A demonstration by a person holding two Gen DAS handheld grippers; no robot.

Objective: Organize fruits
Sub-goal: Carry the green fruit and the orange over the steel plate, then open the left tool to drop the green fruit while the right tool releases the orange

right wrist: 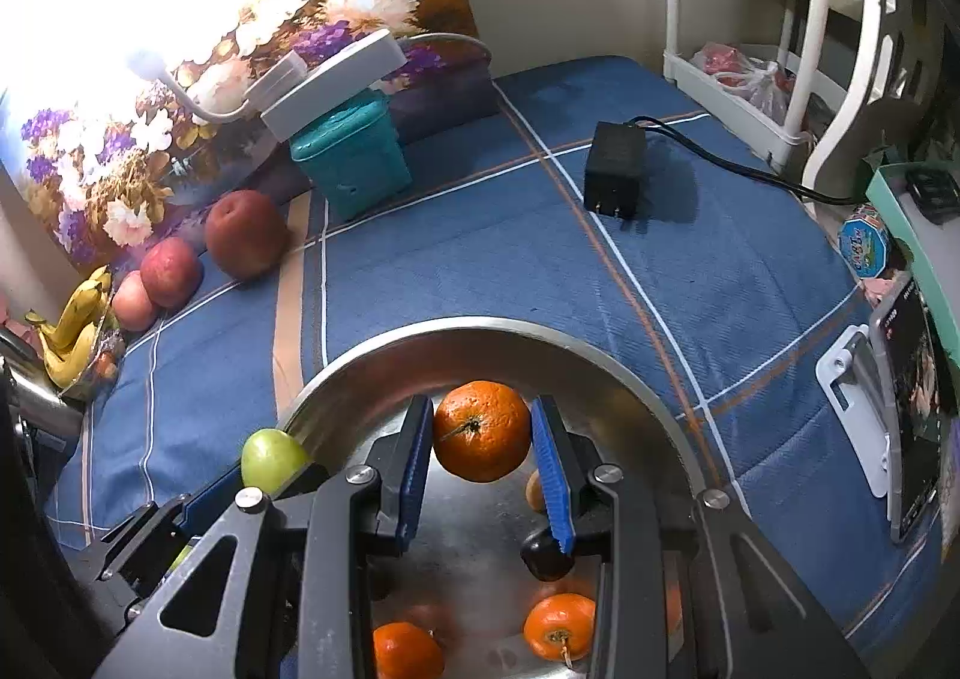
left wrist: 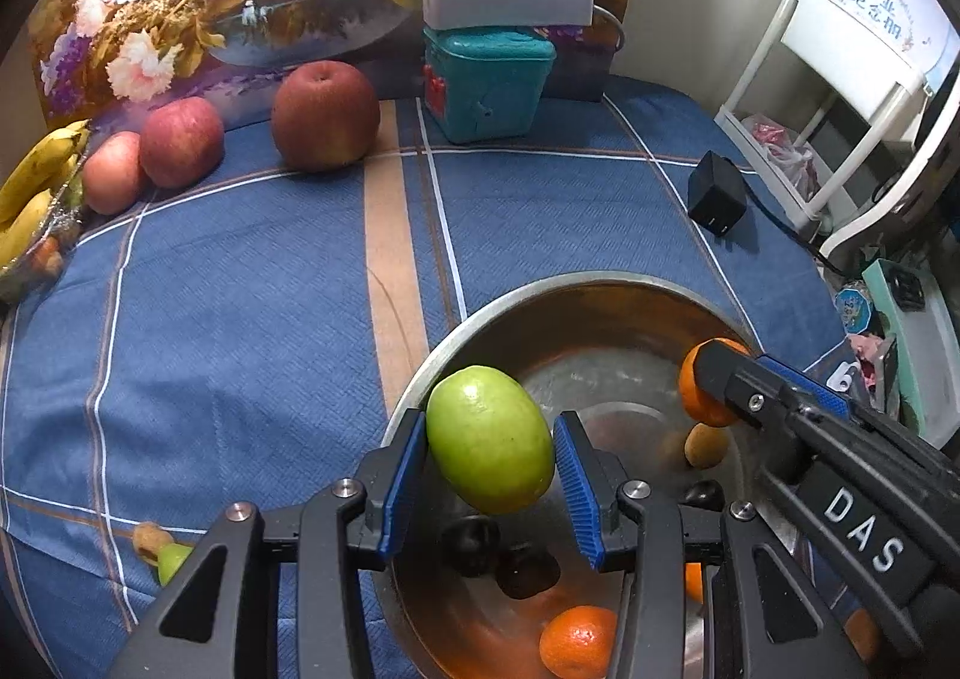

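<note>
My left gripper (left wrist: 489,448) is shut on a green fruit (left wrist: 489,439) and holds it over the near-left rim of a steel bowl (left wrist: 600,283). My right gripper (right wrist: 483,433) is shut on an orange (right wrist: 482,430) above the same bowl (right wrist: 468,326). The right gripper with its orange (left wrist: 702,397) shows at right in the left wrist view. The green fruit (right wrist: 270,457) shows at lower left in the right wrist view. In the bowl lie more oranges (right wrist: 558,625), dark round fruits (left wrist: 471,544) and a small tan fruit (left wrist: 705,443).
Three red apples (left wrist: 324,114) and bananas (left wrist: 30,199) line the far left of the blue plaid cloth. A teal box (left wrist: 486,78) with a white lamp base stands at the back. A black power adapter (right wrist: 615,178) lies at right. A small green fruit (left wrist: 174,559) lies near left.
</note>
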